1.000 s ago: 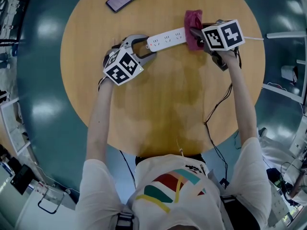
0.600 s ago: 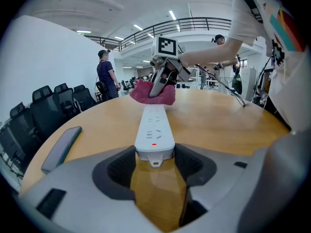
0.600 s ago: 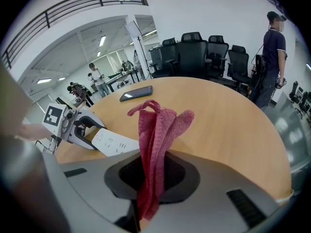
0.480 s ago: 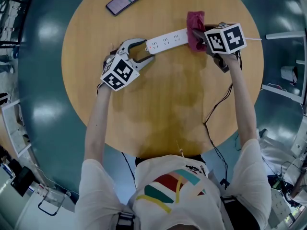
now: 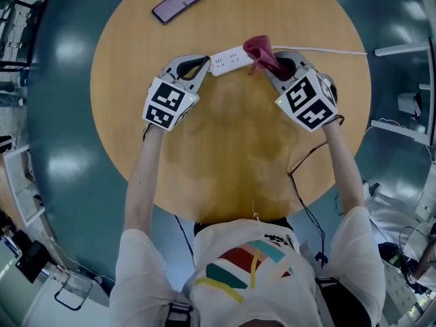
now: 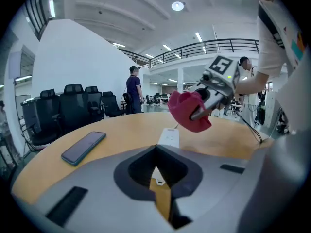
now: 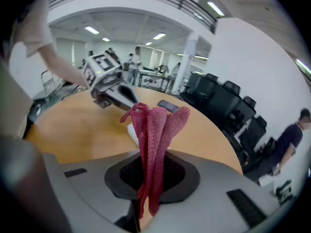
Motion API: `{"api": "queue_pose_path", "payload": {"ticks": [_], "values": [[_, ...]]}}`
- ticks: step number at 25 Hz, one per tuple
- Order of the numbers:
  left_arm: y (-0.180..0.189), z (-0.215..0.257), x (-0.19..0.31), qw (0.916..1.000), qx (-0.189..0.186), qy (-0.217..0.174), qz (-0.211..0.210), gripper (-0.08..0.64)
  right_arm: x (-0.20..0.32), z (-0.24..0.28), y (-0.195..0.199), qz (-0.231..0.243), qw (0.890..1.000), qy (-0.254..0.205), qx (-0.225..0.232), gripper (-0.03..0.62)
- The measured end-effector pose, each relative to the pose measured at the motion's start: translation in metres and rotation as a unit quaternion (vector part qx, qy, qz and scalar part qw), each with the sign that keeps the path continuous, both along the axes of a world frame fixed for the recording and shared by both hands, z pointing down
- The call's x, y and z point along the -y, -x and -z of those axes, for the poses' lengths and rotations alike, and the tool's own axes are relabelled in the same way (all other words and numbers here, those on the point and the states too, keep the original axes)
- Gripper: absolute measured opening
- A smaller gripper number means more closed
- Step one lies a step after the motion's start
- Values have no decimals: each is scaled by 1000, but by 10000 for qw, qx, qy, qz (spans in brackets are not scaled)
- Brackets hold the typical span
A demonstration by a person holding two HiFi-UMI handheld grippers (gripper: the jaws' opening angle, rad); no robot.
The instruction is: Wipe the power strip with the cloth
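nearby, phone [image 5: 179, 1] lies beyond the power strip [image 5: 228, 59].

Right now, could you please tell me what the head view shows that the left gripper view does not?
Only the head view: the marker cube on the left claw, and the strip's white cable. Only the left gripper view: chairs and a standing person beyond the table. Both: the phone, the strip, and the cloth in the right claw.
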State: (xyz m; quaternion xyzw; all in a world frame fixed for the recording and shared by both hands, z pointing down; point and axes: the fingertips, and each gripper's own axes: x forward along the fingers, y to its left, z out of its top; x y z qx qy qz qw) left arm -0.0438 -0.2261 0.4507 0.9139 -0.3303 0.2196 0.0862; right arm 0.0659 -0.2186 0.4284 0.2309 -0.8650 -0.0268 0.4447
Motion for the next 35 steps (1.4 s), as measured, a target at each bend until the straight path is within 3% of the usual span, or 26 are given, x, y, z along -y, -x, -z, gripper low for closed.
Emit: {"api": "queue_pose_path", "payload": {"ticks": [3,5,9,11,12,16,22,26,32,35], "values": [[-13,-14,2,9997,166,138,-99,40,-35,-18,38,985,9936,-292,-467,38],[-14,-24,1,9991,251,295,-153,40,-50,-32,59,1593,9798,-785,-917,39],[-12,-32,2,9978,38,633,-170,40,-60,-56,84,2711,9121,-2280,-2063,39],[-11,-34,3,9971,-86,741,-137,40,-62,-70,92,2977,8940,-2489,-2242,40],[-10,-35,3,9974,-44,705,-147,40,-63,-75,96,3012,8924,-2510,-2233,38],[-10,-37,3,9984,187,490,-204,40,-53,-72,115,2702,9061,-2660,-1878,38],[-9,-37,7,9986,396,320,-165,40,-46,-76,112,2603,9106,-2606,-1872,39],[-10,-38,6,9979,564,250,-218,40,-34,-88,72,2518,9020,-2555,-2401,38],[-11,-38,4,9983,491,209,-247,40,-3,-86,-5,2122,8889,-2681,-3050,38],[-11,-38,5,9985,437,230,-221,40,11,-87,-32,1921,8874,-2672,-3228,38]]}}
